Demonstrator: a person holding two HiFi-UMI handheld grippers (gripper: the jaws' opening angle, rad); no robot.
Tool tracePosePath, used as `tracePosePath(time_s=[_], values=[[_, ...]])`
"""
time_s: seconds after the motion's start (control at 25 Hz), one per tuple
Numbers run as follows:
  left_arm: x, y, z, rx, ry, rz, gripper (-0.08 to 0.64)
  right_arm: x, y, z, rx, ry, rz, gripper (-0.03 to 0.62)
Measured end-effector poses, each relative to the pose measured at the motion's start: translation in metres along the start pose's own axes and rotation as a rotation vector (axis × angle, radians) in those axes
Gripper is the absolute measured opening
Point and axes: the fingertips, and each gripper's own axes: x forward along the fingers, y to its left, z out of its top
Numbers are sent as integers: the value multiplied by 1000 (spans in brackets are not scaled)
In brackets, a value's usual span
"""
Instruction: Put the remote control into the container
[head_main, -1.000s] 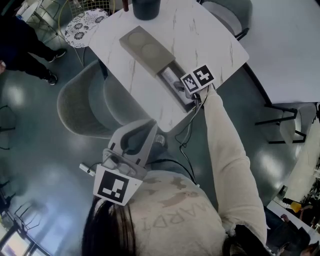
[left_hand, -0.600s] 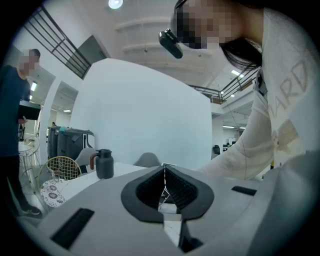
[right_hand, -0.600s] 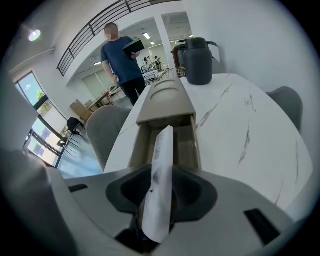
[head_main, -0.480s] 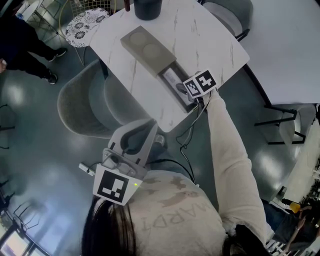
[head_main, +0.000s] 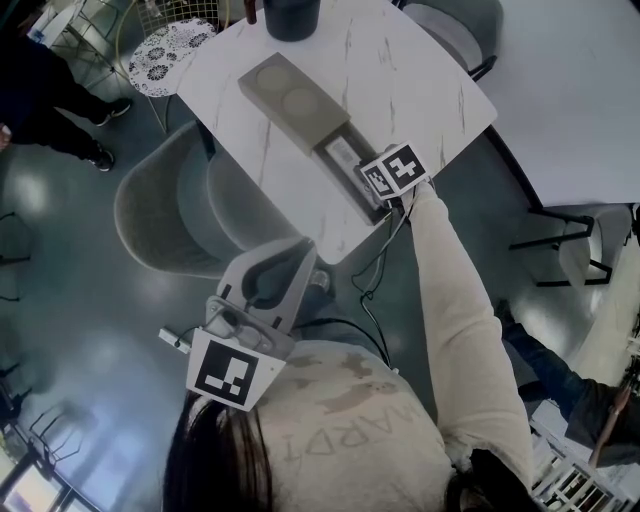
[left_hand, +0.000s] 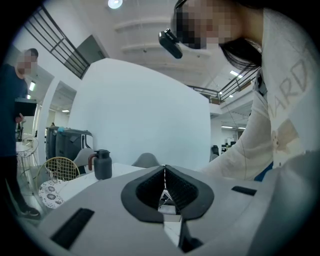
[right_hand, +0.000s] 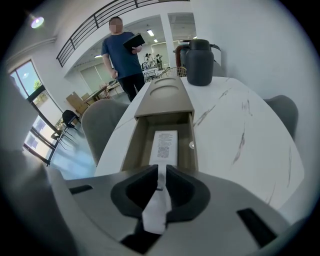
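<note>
The long tan container (head_main: 290, 100) lies on the white marble table (head_main: 420, 70), its tray end open toward me. The white remote control (right_hand: 163, 145), label side up, lies flat inside that tray (right_hand: 131, 145). It also shows in the head view, remote control (head_main: 343, 153). My right gripper (right_hand: 161, 175) points steeply down at the remote's near end. Its jaws have just been closing and now press on that end. In the head view, the right gripper (head_main: 372, 188) sits under its marker cube. My left gripper (head_main: 290, 262) hangs shut and empty near my chest, off the table, left gripper (left_hand: 164, 175).
A dark jug (right_hand: 200, 62) stands at the far end of the table beyond the container. A grey chair (head_main: 170, 215) is tucked at the table's left side. A person (right_hand: 122, 55) with a tablet stands beyond the table, and another white table (head_main: 580, 90) is at the right.
The right gripper's marker cube has tilted a little over the tray end while staying in place. The left gripper has not moved.
</note>
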Motion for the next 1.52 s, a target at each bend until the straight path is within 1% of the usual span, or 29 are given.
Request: tracePosePath(time_s=[0.16,0.32,0.4,0.52,0.64,0.8,0.92,1.08,1.2,1.28,1.4,1.52], values=[[-2,-1,0,5,4,-1,14,-1,2,0,8,-16,-5,49],[-7,-3,-1,7,3,-8,14,-12,9,8,13,-120,-10,40],[-9,-6,0,11,-5,-19,14,-22,18,12,9,-198,0,37],[-13,-12,1,20,-12,-44,14,-48,35,17,28,-360,11,35],[-21,-18,3,34,-23,-72,14,-83,57,18,55,-531,-26,32],[-40,-29,7,45,-42,-101,14,-136,101,12,73,-728,-98,25],[-54,-39,9,64,-63,-132,12,-176,139,6,84,-848,-146,25],[-82,-56,12,95,-89,-187,14,-231,203,-5,86,-990,-199,25],[-105,-69,9,94,-96,-228,14,-261,251,-17,83,-1065,-247,25],[-120,-77,7,96,-98,-261,14,-278,280,-26,82,-1104,-296,25],[-142,-90,7,91,-98,-290,14,-299,321,-35,55,-1131,-362,25],[-157,-103,7,106,-108,-309,14,-310,353,-41,12,-1141,-413,25]])
